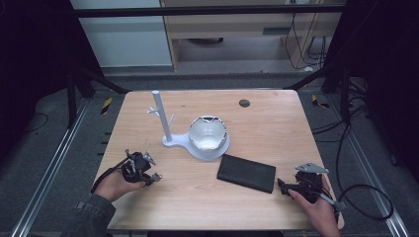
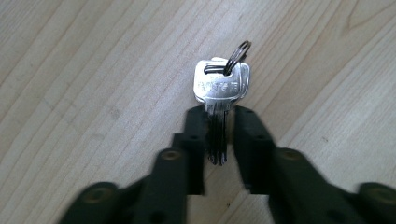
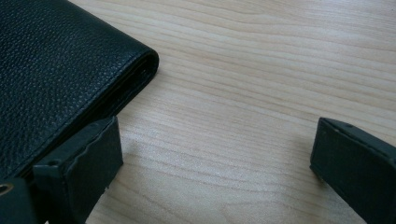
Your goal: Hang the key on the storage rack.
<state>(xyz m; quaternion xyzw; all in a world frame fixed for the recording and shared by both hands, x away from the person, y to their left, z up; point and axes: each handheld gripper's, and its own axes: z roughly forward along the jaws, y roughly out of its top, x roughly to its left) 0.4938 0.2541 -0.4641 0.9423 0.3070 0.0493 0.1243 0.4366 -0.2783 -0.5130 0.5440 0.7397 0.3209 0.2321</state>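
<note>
Resting on a light wooden table [image 1: 276,123], the left gripper [image 2: 219,135] is lying low near the table's front left corner, with the person's left hand [image 1: 112,185] wrapped around it. Its two black jaws are standing close together with the blade of a silver key [image 2: 220,88] between them; whether the pads are pressing the blade is not clear. The key is lying flat on the wood, its head and a small key ring [image 2: 236,57] pointing away from the jaws.

Sitting near the front right corner, the right gripper [image 3: 212,154] is holding its jaws wide apart over bare wood. One jaw is lying just beside the edge of a black leather wallet [image 3: 56,70].

Behind them, a white bowl [image 1: 208,133] is sitting on a white stand [image 1: 168,140] with an upright post.
</note>
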